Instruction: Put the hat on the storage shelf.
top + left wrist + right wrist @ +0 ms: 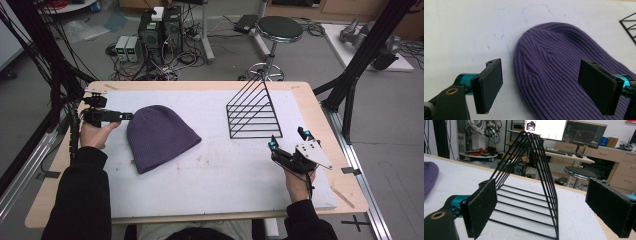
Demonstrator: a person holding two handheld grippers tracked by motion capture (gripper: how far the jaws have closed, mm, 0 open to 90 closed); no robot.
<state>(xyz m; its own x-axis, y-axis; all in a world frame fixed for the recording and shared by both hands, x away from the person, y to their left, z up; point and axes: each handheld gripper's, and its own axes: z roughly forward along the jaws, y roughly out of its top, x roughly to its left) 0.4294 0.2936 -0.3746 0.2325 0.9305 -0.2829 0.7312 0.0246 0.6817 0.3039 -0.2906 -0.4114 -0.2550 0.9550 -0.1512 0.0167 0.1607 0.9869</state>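
**Left fingers line up on the purple beanie**

Closest in, the left gripper (541,87) hangs with its fingers (490,86) spread wide and released, one pad over bare counter (461,37), the other over the purple beanie (559,65). The beanie is the landmark: it lies flat on the counter's white mat, ribbed knit running from crown to brim, crown rounded, no folds to speak of. The left gripper sits just beside its left edge. Well to the beanie's right stands a black wire rack (254,114), and nearer the person, beyond that rack, the right gripper (289,138) waits, fingers likewise parted and holding nothing. Best play, I'd judge: drop low, straddle the knit's edge, pinch a good fold so the soft fabric doesn't slip out.
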